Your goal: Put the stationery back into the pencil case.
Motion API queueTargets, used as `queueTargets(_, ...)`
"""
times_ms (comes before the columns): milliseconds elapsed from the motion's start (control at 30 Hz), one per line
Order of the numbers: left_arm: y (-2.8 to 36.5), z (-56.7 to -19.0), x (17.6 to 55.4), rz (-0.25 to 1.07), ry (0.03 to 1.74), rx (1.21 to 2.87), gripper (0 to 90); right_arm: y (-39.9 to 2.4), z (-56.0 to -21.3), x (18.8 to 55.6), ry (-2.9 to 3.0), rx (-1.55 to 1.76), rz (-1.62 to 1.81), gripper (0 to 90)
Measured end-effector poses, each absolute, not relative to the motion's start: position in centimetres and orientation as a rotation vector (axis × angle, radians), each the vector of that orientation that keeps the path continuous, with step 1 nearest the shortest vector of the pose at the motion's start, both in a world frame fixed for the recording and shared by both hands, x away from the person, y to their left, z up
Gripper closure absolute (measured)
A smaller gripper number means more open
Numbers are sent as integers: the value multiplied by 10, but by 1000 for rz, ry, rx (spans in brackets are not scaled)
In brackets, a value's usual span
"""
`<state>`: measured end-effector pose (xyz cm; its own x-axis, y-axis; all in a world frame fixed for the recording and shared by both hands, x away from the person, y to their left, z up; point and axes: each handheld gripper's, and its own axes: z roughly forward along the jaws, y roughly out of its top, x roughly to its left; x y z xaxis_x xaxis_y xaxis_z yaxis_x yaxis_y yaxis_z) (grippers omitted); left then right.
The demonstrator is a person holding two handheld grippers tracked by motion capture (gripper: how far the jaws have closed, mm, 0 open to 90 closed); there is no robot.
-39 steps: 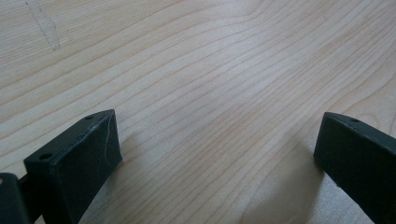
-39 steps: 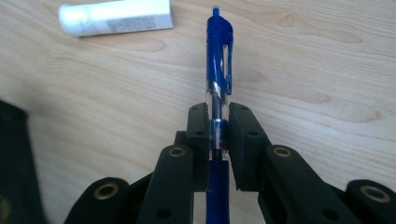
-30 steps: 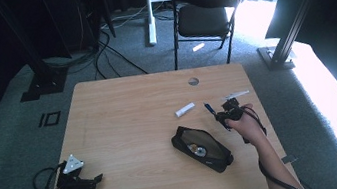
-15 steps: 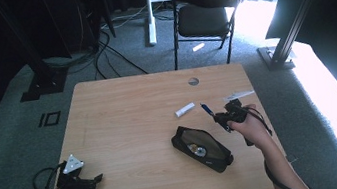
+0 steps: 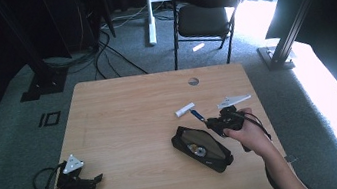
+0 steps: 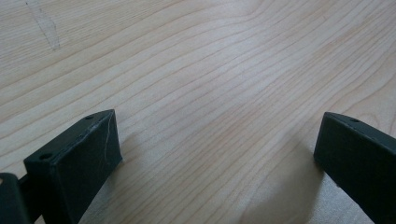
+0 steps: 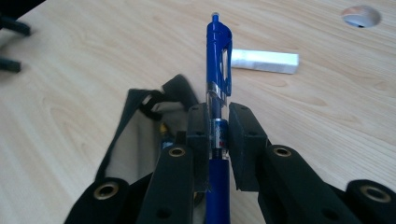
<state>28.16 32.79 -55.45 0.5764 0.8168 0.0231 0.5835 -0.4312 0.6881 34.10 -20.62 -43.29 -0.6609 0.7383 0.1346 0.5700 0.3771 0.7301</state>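
Note:
A blue pen [image 7: 218,93] is clamped between the black jaws of my right gripper [image 7: 219,140], its clip end pointing away from me; in the high view the pen [image 5: 198,116] sticks out leftward from that gripper [image 5: 211,122] just above the table. Below it lies an open black pencil case [image 5: 202,148] [image 7: 140,140] with small items inside. A white eraser-like stick [image 5: 185,109] [image 7: 265,61] lies beyond the pen. My left gripper [image 5: 95,178] [image 6: 215,154] rests at the table's front left corner, its jaws wide open over bare wood.
The wooden table [image 5: 125,126] has a round cable hole [image 5: 193,81] near its far edge. A black chair [image 5: 205,15] stands behind the table. Cables run on the grey floor at left, and black frame posts stand at right.
My right gripper has lifted with the pen and shifted a little right and toward the case's far end. The left gripper has stayed where it was.

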Motion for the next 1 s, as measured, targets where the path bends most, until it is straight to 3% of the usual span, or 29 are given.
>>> queueTargets(1000, 328, -555, 282, 473, 1112, 2167, 7, -174, -475, 329, 2642, 1093, 986, 791)
